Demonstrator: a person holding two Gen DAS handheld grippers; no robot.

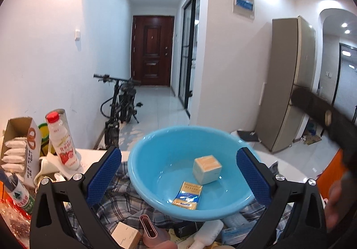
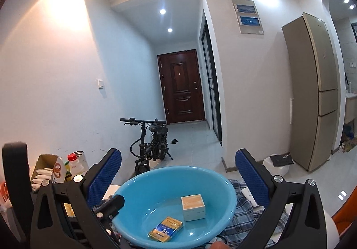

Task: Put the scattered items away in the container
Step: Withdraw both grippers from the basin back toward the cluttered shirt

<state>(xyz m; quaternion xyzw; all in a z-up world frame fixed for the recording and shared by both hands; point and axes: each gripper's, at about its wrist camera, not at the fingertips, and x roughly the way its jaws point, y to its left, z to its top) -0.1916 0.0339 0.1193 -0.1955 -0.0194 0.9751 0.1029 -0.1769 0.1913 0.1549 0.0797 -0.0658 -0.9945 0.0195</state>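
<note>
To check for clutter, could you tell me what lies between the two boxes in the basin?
Nothing: bare blue basin floor separates the cube box from the flat packet, in both wrist views.

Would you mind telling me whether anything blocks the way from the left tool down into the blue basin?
Nothing visible does: the left tool is open and empty, and the blue basin lies open-topped directly ahead.

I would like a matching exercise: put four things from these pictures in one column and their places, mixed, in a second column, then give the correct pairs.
Things:
1. white box
2. milk bottle
3. basin
4. bicycle

Places:
A. on the checked cloth
B. inside the basin
C. on the floor by the wall
D. upright beside the open carton

Pairs: 1-B, 2-D, 3-A, 4-C
</note>
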